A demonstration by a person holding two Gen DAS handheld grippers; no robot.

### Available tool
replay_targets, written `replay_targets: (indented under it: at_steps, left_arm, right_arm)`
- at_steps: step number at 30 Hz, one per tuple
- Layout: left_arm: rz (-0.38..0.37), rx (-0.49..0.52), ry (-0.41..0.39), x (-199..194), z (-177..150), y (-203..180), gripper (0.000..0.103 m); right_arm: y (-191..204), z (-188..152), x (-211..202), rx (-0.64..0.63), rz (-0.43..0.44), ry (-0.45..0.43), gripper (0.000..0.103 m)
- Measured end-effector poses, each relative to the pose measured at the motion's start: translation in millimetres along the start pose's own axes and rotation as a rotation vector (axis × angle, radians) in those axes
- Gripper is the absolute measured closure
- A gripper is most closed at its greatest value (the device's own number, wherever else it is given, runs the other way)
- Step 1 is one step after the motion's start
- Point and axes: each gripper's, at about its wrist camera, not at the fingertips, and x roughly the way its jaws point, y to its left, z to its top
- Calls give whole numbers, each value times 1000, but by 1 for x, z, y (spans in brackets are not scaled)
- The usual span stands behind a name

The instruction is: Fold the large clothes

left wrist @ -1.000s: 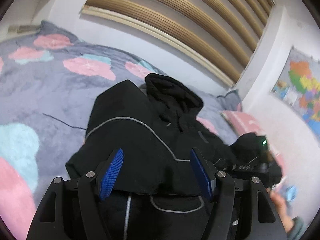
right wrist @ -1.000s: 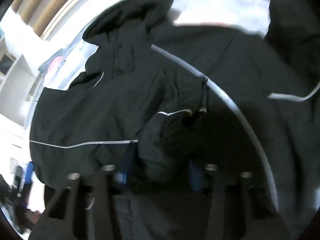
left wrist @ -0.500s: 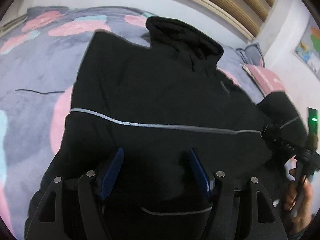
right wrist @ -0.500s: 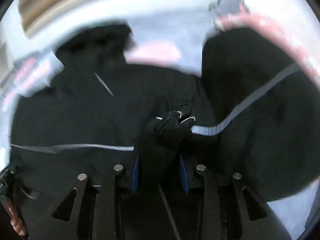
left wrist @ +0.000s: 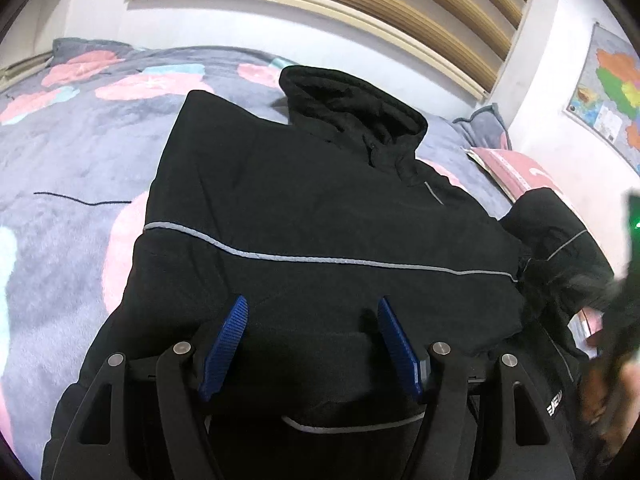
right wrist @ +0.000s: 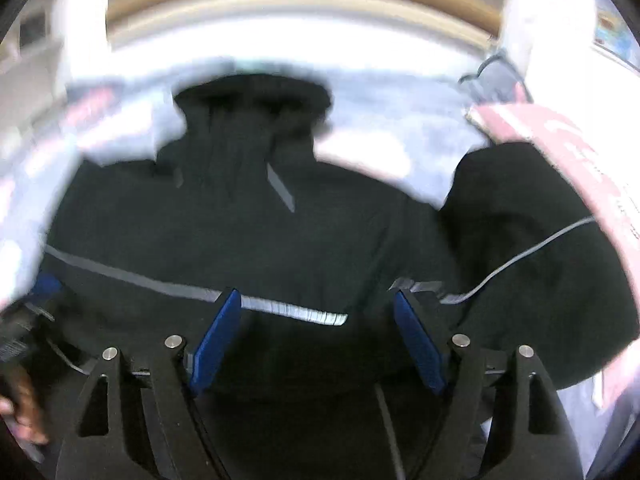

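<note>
In the left wrist view, the black hooded jacket with thin grey reflective piping [left wrist: 320, 216] lies on the grey plush blanket with pink and teal blotches [left wrist: 72, 148]. Its hem is hidden behind the left gripper [left wrist: 312, 314], whose blue-padded jaws stand wide apart over the fabric, gripping nothing. The hood points away toward the wall, the long axis running from the camera to the hood. One sleeve bunches at the right edge.

The right wrist view is motion-blurred. The right gripper [right wrist: 318, 312] is spread wide, empty, above the jacket [right wrist: 248, 232]; the lower hem is cut off.
</note>
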Motion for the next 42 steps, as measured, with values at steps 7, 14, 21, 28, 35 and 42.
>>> replay_targets:
  at_steps: [7, 14, 21, 28, 35, 42]
  left_arm:
    - [-84, -52, -22, -5, -1, 13, 34]
    - [-87, -55, -22, -3, 0, 12, 34]
    - [-90, -58, -21, -3, 0, 12, 34]
    - [-106, -70, -20, -1, 0, 15, 34]
    - [-55, -27, -14, 0, -1, 5, 34]
    - [-61, -33, -15, 2, 0, 4, 34]
  right_arm:
    - [-27, -3, -40, 66, 135, -4, 34]
    - [-120, -1, -158, 134, 91, -233, 34]
    - [-263, -8, -137, 321, -97, -177, 31]
    - [-341, -29, -48, 475, -115, -62, 31]
    - [-353, -25, 13, 475, -160, -34, 37]
    - [-341, -20, -48, 426, -305, -220, 81]
